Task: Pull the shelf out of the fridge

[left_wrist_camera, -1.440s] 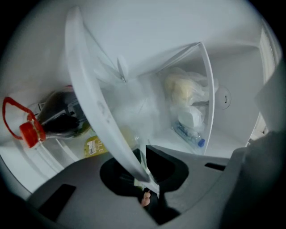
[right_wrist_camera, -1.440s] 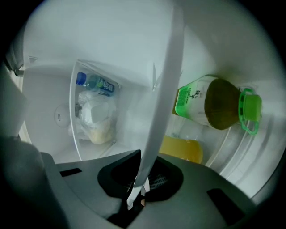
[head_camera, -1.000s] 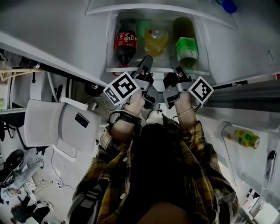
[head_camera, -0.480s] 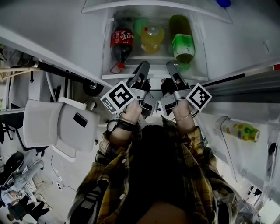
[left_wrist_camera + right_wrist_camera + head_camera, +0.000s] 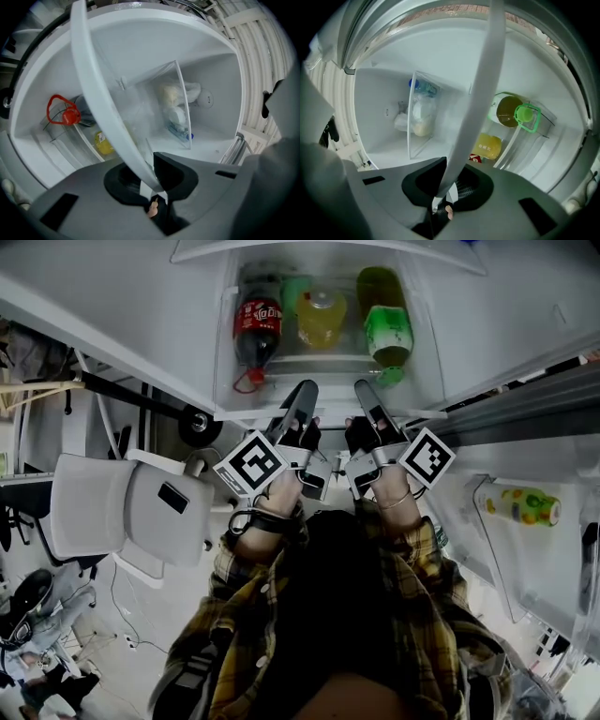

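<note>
Shelf [image 5: 323, 395] is seen in the open fridge [image 5: 431, 334], upper middle of the head view. It is loaded with three bottles laid on their sides, caps toward the front: cola bottle [image 5: 256, 329] at left, yellow bottle [image 5: 322, 320] in the centre, green bottle [image 5: 386, 329] at right.

Left claw [image 5: 302, 399] and right claw [image 5: 368, 399] are both clamped on the white front lip [image 5: 101, 103], near each other around its centre. The jaws are set narrow and have just been opening a touch. The lip is held between the pads in both gripper views.

Risks, as judged:
- Only a thin lip is pinched. With the jaws loosened, slip-off under a loaded pull is likely.
- The bottles are not restrained. If the front is dipped as the shelf is drawn clear, they are rolled or slid out forward.
- The grips are set close together, so skew is poorly resisted. With an uneven pull the shelf is jammed against the fridge walls.
</note>
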